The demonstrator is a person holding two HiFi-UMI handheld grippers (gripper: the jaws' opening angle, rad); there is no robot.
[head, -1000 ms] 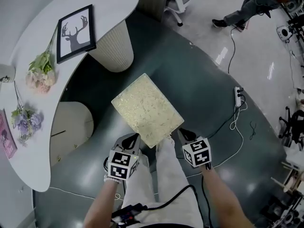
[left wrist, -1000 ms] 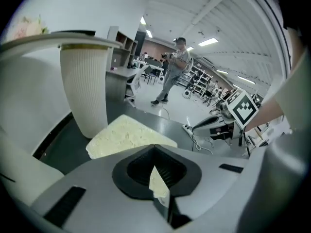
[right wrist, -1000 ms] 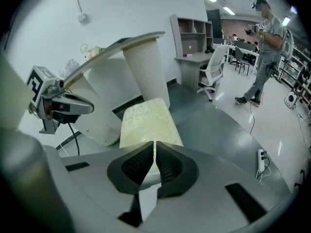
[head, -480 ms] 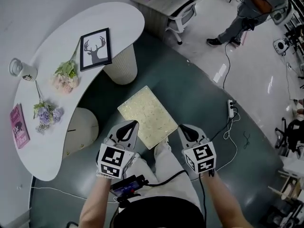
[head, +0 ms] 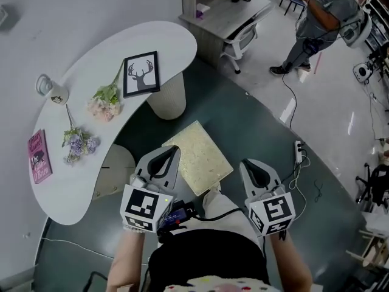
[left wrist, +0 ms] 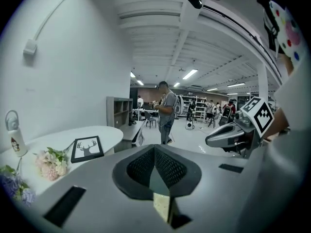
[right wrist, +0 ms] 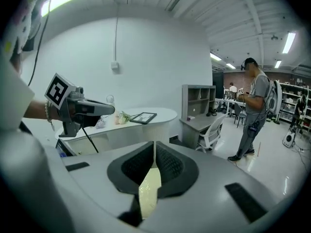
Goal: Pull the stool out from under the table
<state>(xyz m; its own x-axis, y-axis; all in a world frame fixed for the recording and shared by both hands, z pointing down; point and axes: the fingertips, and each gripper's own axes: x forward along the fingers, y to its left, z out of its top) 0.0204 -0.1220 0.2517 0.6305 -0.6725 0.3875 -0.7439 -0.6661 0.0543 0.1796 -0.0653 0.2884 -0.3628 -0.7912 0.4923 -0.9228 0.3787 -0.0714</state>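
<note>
Two hand-held grippers are in play, and both have their jaws pressed together with nothing pinched: the left hand-held gripper and the right hand-held gripper each carry one marker cube printed with black-and-white squares, which is a pattern and not lettering. One stool, with a pale yellow speckled rectangular top, stands on the dark green floor. It is clear of the worktop's edge, with its near corner lying between the two hand-held grippers and just ahead of the person's legs, and each gripper view shows a sliver of that yellow top below the closed jaws. One curved white worktop lies beyond it on two pale bases, a ribbed one and a smooth rounded one. On the worktop I count one black-framed deer picture, two flower bunches, pink and purple, one pink book whose cover print is too small to read, and one small pale cup. Farther out are one grey desk, one office chair, one white power strip with its cable on the floor, and one standing person. The left gripper view shows several more people far back in the room.
</note>
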